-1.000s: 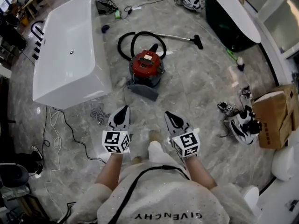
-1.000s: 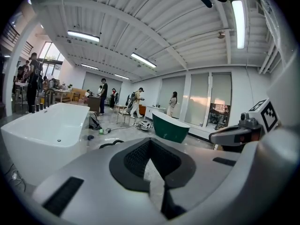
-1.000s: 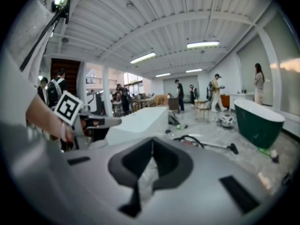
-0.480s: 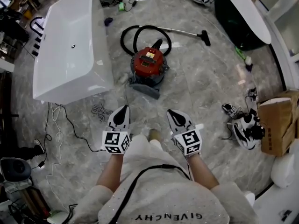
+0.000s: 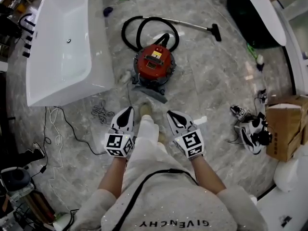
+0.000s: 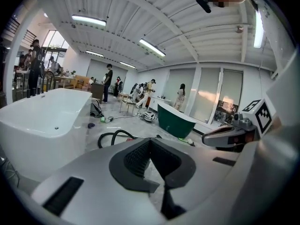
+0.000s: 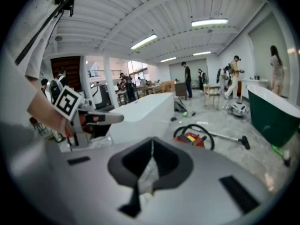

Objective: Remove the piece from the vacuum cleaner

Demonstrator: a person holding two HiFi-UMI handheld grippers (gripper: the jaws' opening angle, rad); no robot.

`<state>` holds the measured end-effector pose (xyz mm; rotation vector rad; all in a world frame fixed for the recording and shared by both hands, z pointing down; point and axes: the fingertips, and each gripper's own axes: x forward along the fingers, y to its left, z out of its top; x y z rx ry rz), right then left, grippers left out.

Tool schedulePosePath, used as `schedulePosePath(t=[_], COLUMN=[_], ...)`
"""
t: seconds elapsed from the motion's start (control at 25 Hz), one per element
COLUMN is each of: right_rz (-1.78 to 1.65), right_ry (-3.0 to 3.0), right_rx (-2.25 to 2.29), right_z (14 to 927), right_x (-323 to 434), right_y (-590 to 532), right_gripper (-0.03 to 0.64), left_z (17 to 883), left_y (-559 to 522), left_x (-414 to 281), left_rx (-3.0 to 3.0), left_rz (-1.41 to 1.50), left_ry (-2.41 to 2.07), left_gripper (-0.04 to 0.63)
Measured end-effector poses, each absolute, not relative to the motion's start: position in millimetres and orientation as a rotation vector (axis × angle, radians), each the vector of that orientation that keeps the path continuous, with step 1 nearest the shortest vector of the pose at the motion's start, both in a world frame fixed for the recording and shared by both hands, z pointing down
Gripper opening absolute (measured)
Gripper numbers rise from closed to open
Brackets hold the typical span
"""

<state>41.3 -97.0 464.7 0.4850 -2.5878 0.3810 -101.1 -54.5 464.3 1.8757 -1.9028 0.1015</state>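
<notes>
Shoe has swung forward since a second ago. It now sits on the floor between the two tool tips, where it was back by the marker cubes. Both tools sit about where they were in the head view.

Left tool: jaws fully together, nothing between the pads, tip aimed ahead over the floor. Right tool: same, jaws closed and empty. Neither touches anything.

Vacuum cleaner: red round body, upright on the floor ahead of both tools and apart from them, roughly centred between their lines. A grey base sticks out from under its near side. The black hose loops behind the body. The wand runs off to the right and ends in a black floor nozzle.

White bathtub stands to the left of the vacuum, close beside it. Dark green tub is at the upper right, well apart. A loose cable lies on the floor just left of the left tool. Cardboard box sits at the far right with a pair of shoes beside it.

Several people stand at the far end of the room in the left gripper view.
</notes>
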Motion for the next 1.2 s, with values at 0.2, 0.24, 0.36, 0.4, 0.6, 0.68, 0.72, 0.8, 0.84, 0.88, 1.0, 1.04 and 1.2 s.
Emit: schedulePosePath(t=[0.2, 0.24, 0.36, 0.4, 0.6, 0.68, 0.72, 0.8, 0.84, 0.88, 1.0, 1.04, 1.2], right_rz=[0.389, 0.378, 0.402, 0.417, 0.457, 0.453, 0.455, 0.461, 0.458, 0.449, 0.390, 0.375, 0.378], right_ry=[-2.533, -2.515, -2.476, -2.464, -2.363, -2.326, -2.310, -2.285, -2.273, -2.259, -2.197, -2.171, -2.077], right_rx=[0.434, 0.409, 0.360, 0.354, 0.323, 0.308, 0.305, 0.304, 0.301, 0.294, 0.247, 0.224, 0.151], right_z=[493, 501, 524, 530, 575, 594, 603, 622, 631, 641, 674, 686, 729], right_x=[12, 7, -10, -13, -25, -28, -29, -33, -33, -33, -30, -29, -26], right_y=[-117, -121, -129, -131, -137, -141, -144, -152, -155, -157, -163, -163, -164], right_gripper=[0.014, 0.014, 0.014, 0.015, 0.014, 0.014, 0.014, 0.014, 0.015, 0.015, 0.018, 0.032, 0.123], left_z=[485, 490, 509, 518, 564, 581, 591, 617, 629, 641, 678, 691, 747], left_y=[-92, -99, -115, -117, -126, -130, -132, -135, -136, -138, -149, -152, -158], left_x=[-119, -122, -122, -120, -100, -91, -88, -84, -83, -83, -89, -91, -102], left_rx=[1.954, 1.966, 2.007, 2.014, 2.031, 2.081, 2.109, 2.149, 2.158, 2.162, 2.160, 2.154, 2.108], left_rz=[0.196, 0.225, 0.265, 0.275, 0.352, 0.449, 0.508, 0.620, 0.663, 0.700, 0.812, 0.852, 1.059], left_ry=[-1.827, -1.817, -1.756, -1.727, -1.563, -1.511, -1.481, -1.414, -1.387, -1.365, -1.315, -1.298, -1.233], left_gripper=[0.021, 0.021, 0.023, 0.023, 0.090, 0.135, 0.154, 0.189, 0.201, 0.211, 0.265, 0.274, 0.312])
